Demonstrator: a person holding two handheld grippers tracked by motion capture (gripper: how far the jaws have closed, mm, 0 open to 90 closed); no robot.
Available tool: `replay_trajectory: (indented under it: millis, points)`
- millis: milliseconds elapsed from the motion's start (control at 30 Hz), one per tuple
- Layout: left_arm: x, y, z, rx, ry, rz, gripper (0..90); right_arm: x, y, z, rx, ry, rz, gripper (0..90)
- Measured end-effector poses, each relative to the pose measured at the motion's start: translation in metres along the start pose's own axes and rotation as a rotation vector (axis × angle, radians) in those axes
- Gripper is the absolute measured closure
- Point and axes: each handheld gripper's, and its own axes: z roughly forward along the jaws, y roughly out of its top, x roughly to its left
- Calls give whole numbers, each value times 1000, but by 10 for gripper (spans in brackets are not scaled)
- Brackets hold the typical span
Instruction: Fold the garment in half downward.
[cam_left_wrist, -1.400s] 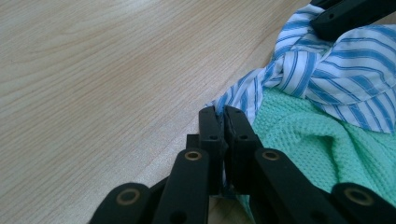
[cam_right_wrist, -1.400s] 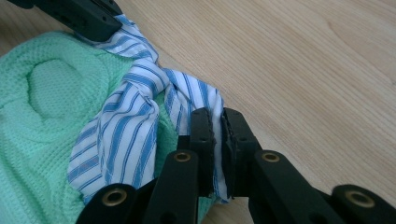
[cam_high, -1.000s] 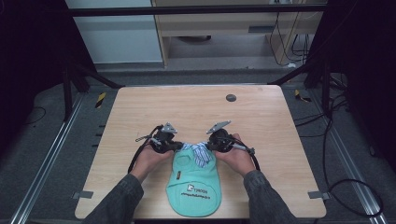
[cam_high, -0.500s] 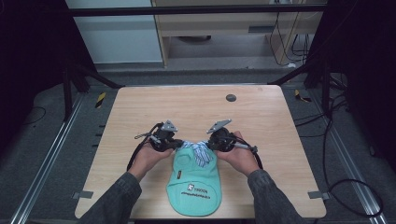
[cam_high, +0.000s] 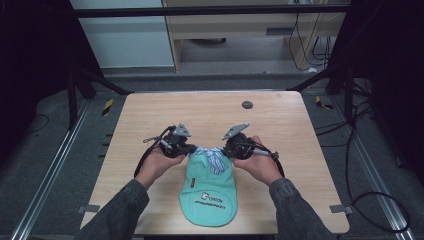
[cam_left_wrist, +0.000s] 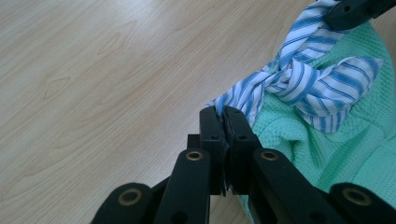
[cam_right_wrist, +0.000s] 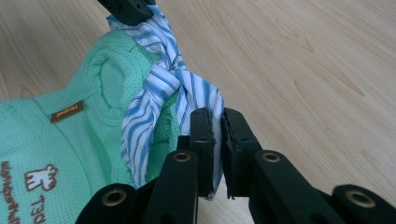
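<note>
Striped blue-and-white cloth ties (cam_high: 210, 156) sit knotted at the top of a mint-green waffle-knit garment (cam_high: 207, 192) that lies flat near the front edge of the worktop (cam_high: 280, 125), about midway between its left and right edges.

From my left hand-held gripper (cam_left_wrist: 225, 122) I see the jaws pressed tight together on the end of one striped tie, the fabric pinched right at the tips. In the high view this left hand-held gripper (cam_high: 186, 148) is just left of the knot, held in my left hand (cam_high: 157, 162).

My right hand-held gripper (cam_right_wrist: 215, 122) has its jaws closed on the end of the other striped tie; a thin slit remains between the pads, with the cloth running down through it. In the high view the right hand-held gripper (cam_high: 229, 150) is just right of the knot, in my right hand (cam_high: 260, 165).

Between the two tips the ties (cam_left_wrist: 299, 79) cross and wrap around each other in a loose knot that rests on the bunched top hem of the green garment (cam_right_wrist: 70, 149). A small brown label (cam_right_wrist: 67, 111) is sewn below that hem, and brown print with a little animal figure (cam_right_wrist: 39, 177) lies lower on the fabric.

Farther out, a small dark round disc (cam_high: 247, 104) lies on the worktop near its far edge, well apart from the garment.
</note>
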Motion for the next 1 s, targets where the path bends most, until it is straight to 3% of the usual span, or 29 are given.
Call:
replay_trajectory:
  millis: [600,1000]
  points:
    - [1,19,-14,33,20,70,878,-2,15,-12,18,-13,-44,834]
    - [2,24,-18,31,16,77,879,-4,21,-16,21,-20,-64,835]
